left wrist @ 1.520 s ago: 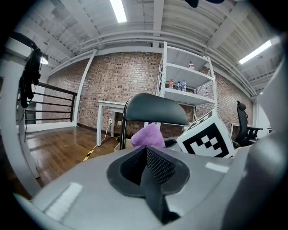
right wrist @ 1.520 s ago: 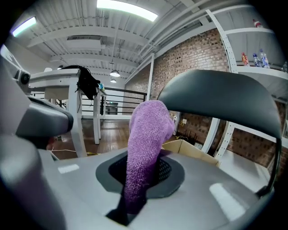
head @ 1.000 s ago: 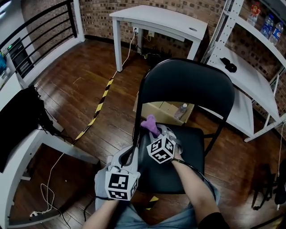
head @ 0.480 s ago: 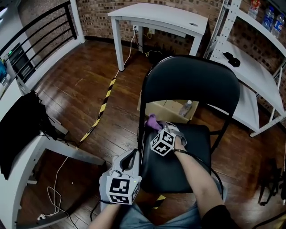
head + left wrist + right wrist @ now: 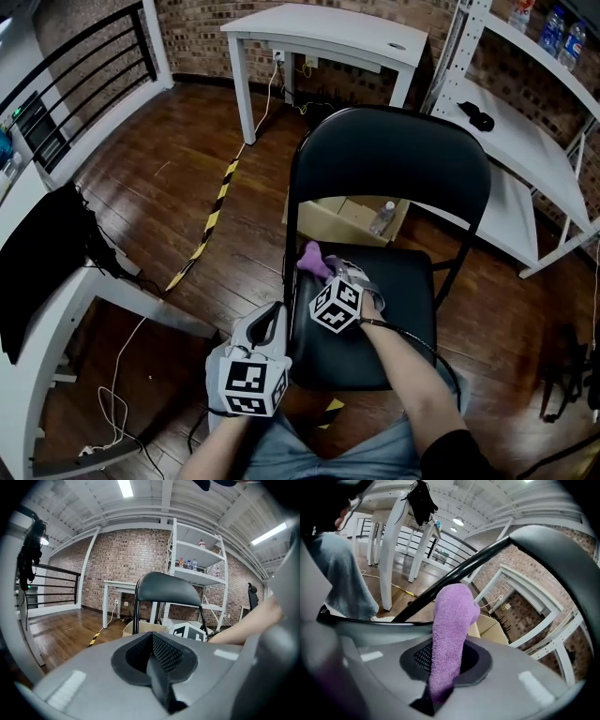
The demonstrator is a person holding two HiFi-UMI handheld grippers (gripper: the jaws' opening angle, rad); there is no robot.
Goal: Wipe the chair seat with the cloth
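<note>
R gripper point(image 5: 437, 686) jaws clamped on a purple cloth point(image 5: 449, 625), which pokes up past the pads as a fuzzy roll. L gripper point(image 5: 157, 670) jaws pressed together w/ nothing btwn them. In the head view the R gripper point(image 5: 330, 274) sits low over the rear-left corner of the black chair seat point(image 5: 398, 323). The cloth point(image 5: 313, 260) is at the seat's back edge, just beside the left frame post; whether it touches the padding can't be told. The person's right forearm point(image 5: 403, 375) reaches in over the seat's front edge. L gripper point(image 5: 270, 328) hangs at the seat's front-left corner, marker cube toward the camera, jaws pointing toward the chair. The black backrest point(image 5: 389, 164) stands upright behind the seat. Beyond it on the wood floor point(image 5: 150, 187): an open cardboard box point(image 5: 323, 223) w/ a clear plastic bottle point(image 5: 382, 217) at its right end. Further back, a white table point(image 5: 319, 37) by the brick wall; white shelving unit point(image 5: 525, 159) at right. Black-and-yellow hazard tape point(image 5: 211, 220) runs across the boards left of the chair, & a black garment point(image 5: 37, 262) is draped on a white desk point(image 5: 37, 366) at far left.
</note>
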